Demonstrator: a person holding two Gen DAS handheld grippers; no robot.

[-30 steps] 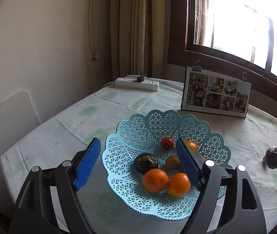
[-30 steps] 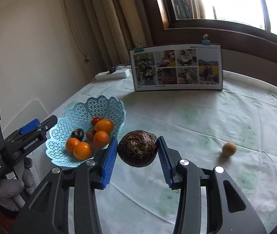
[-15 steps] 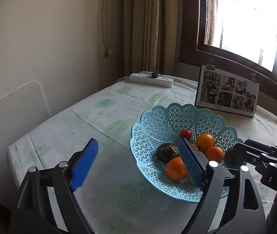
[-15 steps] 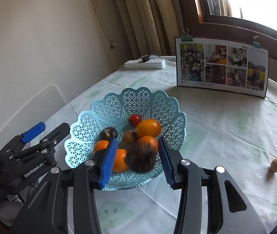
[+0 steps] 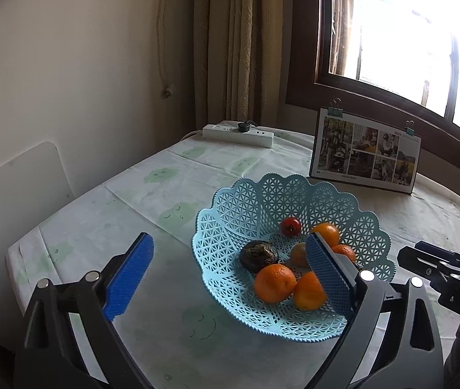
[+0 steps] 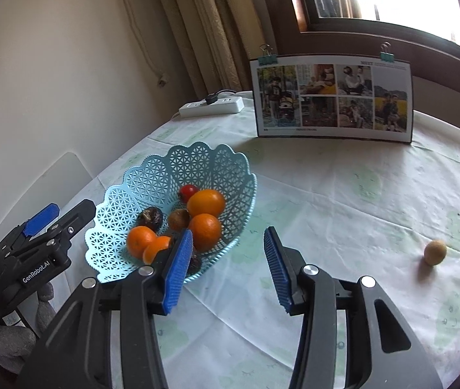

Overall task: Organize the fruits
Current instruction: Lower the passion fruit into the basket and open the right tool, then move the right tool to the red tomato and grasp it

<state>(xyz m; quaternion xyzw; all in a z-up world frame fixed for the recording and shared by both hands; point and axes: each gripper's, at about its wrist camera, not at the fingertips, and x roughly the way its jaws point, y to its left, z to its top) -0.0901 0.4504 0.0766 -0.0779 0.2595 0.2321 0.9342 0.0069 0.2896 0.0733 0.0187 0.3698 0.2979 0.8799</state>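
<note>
Right claw (image 6: pixel 228 267) hanging spread wide and empty, low centre of the right view, just past the near rim of the blue basket (image 6: pixel 152 178). Left claw (image 5: pixel 230 275) likewise gaping, gripping nothing, its right pad overlapping the basket's fruit in the left view.

Progress, judging by the lie of things: mostly done. Sitting in the basket: four oranges, among them the big one (image 6: pixel 206 201) and one below it (image 6: pixel 204 230), a small red fruit (image 6: pixel 187 192) at the back, a dark wrinkled fruit (image 6: pixel 149 217) left of centre, a brownish round one (image 6: pixel 178 219) mid-pile. Another dark fruit (image 6: pixel 195 263) peeking out at the basket's near edge behind the right claw's left pad; mostly hidden, so type unclear.

Remaining: one small tan fruit (image 6: pixel 435 252) lying alone on the desk (image 6: pixel 343 194) at the right of the right view, well apart from the basket. Possibly more beyond the frame; not showing here.

Room for moving: broad open cloth between basket and tan fruit, nothing standing in that stretch. Photo board (image 6: pixel 333 99) propped upright at the upper centre, power strip (image 6: pixel 212 106) upper left near the curtain, both well back. Desk edge curving close behind the tan fruit at the right; round fruit likely rolling if nudged. Basket mounding up, leaving little space inside.
</note>
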